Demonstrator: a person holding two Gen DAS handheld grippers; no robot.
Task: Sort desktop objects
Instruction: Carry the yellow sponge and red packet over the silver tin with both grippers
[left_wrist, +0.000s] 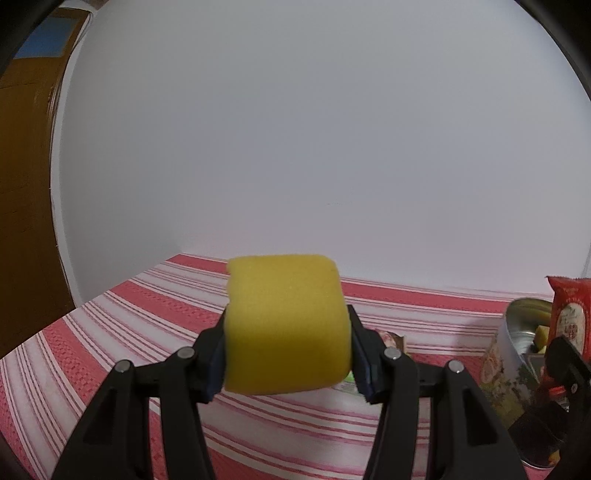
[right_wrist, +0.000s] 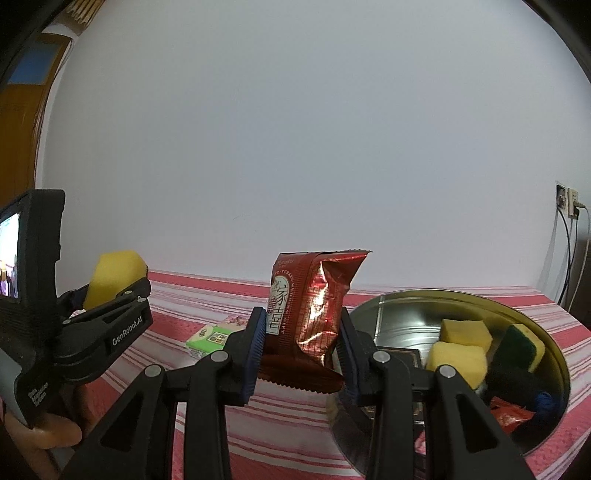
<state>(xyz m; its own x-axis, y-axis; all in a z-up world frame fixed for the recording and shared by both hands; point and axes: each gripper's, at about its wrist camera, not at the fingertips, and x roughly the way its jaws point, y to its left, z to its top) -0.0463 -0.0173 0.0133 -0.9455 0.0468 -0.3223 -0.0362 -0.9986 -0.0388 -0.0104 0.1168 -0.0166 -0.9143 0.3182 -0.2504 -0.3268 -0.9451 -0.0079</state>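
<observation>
Two hand-held grippers: left (left_wrist: 286, 356) squeezes porous yellow sponge (left_wrist: 286, 325); right (right_wrist: 303, 354) crinkly foil packet (right_wrist: 314, 310).

Round metal tin (left_wrist: 517, 354) cut off by the right edge in the left wrist view, its contents mostly hidden, green carton (right_wrist: 210, 339) partly hidden behind right gripper's finger, its print too small to read

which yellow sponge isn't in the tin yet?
The yellow sponge clamped in the left hand-held gripper, held above the tablecloth. The others already lie inside the round tin.
</observation>
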